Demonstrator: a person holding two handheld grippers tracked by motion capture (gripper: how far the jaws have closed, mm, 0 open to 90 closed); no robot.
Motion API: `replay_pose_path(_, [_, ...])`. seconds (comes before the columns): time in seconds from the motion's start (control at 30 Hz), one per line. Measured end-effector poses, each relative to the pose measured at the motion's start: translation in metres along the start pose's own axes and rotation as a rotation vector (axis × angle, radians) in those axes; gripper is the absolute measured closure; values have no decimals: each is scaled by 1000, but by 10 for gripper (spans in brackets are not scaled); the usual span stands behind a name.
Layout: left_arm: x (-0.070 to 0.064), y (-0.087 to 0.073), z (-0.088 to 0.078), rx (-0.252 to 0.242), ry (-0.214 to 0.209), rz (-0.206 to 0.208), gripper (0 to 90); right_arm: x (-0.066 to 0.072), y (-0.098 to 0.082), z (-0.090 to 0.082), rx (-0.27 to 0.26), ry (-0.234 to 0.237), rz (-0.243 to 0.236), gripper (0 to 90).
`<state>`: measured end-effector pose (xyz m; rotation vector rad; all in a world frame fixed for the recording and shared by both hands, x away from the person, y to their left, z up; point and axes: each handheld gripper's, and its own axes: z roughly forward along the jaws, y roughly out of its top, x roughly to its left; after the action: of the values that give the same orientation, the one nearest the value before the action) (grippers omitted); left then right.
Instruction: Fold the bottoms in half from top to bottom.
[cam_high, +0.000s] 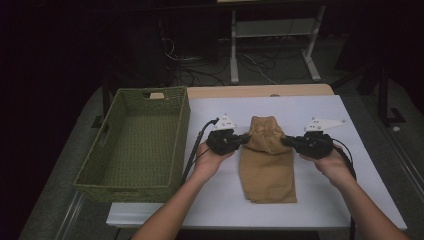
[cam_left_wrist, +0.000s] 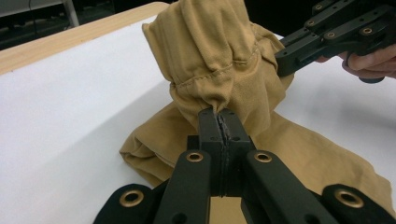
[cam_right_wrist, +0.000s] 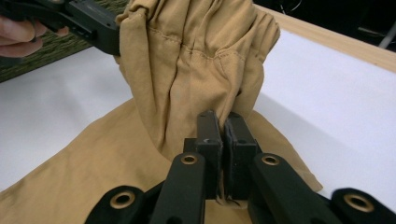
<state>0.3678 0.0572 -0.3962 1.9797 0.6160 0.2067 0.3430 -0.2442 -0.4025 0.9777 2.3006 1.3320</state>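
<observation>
At the centre of the high view one tan folded cloth garment (cam_high: 266, 157) is pinched on a white table (cam_high: 350, 200) by two grippers, left gripper (cam_high: 244, 139) and right gripper (cam_high: 286, 141), beside one green woven basket (cam_high: 132, 192) at left; in the left gripper view the jaws are seen clamped on its gathered hem at mid-frame, and in the right gripper view likewise.

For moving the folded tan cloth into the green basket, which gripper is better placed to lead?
Left, probably. The left gripper grips the tan cloth on the side nearer the green basket; the right gripper grips the far side.

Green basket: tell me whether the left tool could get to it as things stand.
Probably yes. The green basket sits just left of the left tool with bare table between, but that tool is shut on the tan cloth, which would come along.
</observation>
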Motion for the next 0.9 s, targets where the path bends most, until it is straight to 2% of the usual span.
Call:
replay_pose_path(0.5, [-17,-20,-2,93,-21,32,894,16,-22,-1,63,47,6,846])
replay_pose_path(0.9, [-24,-35,-3,139,-49,26,886,23,-37,-7,96,92,19,836])
